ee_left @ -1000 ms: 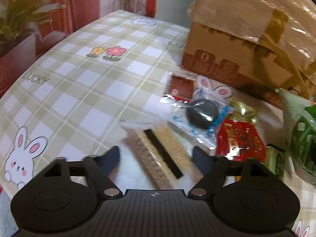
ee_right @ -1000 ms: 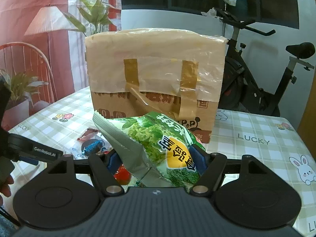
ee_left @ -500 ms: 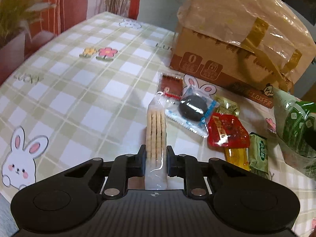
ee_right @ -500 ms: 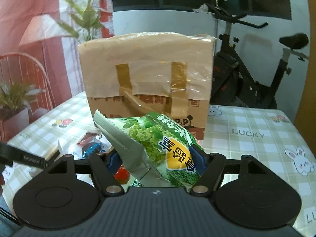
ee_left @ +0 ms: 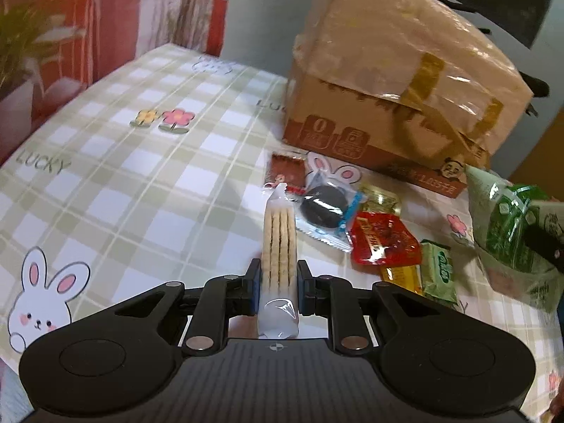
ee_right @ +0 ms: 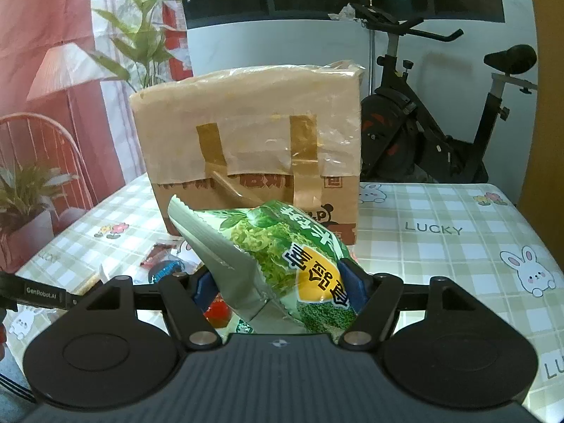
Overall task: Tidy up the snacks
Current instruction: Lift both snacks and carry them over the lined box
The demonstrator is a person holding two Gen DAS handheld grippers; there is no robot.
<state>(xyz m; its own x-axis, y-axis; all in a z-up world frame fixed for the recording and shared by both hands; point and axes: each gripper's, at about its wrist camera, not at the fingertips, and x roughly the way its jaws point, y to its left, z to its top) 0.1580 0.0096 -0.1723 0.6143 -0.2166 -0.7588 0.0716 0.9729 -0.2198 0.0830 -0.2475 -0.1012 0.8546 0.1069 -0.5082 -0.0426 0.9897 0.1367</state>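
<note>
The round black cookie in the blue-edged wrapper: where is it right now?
Left wrist view, centre-right: the black cookie lies on the table between the brown packet and red packet, just right of the gripped cracker pack.

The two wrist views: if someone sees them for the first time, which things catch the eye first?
The big brown cardboard box wrapped in clear plastic and tape stands at the back of the checked bunny tablecloth. The right gripper grips a green leafy-print snack bag, and the left gripper pinches a clear pack of pale wafer biscuits on edge.
</note>
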